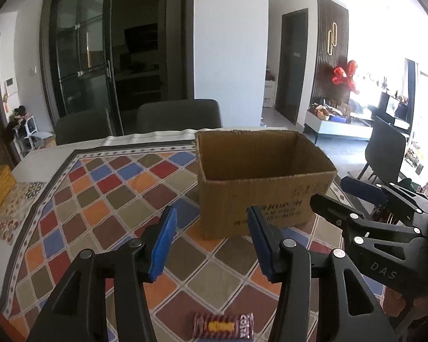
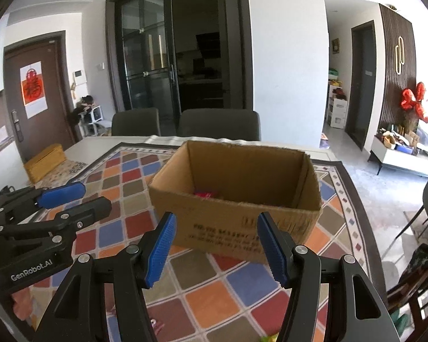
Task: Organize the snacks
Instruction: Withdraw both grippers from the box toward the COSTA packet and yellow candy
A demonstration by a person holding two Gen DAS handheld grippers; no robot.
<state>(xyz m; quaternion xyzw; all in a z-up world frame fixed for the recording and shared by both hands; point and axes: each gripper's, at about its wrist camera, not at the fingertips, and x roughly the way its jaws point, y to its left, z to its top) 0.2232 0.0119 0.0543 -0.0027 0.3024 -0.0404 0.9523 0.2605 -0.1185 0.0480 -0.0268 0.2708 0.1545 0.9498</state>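
An open cardboard box (image 1: 259, 196) stands on the patterned tablecloth; it also shows in the right wrist view (image 2: 236, 222), with a red packet (image 2: 205, 194) inside it. A dark snack packet (image 1: 224, 327) lies on the cloth below my left gripper (image 1: 212, 233), which is open and empty in front of the box. My right gripper (image 2: 216, 245) is open and empty, just short of the box's near wall. The right gripper also shows in the left wrist view (image 1: 345, 196), and the left gripper in the right wrist view (image 2: 91, 196).
A yellow box (image 2: 44, 161) lies at the table's far left. Two dark chairs (image 2: 219, 125) stand behind the table. Another chair (image 1: 385, 151) stands to the right. Small snack pieces (image 2: 157, 323) peek in at the bottom edge.
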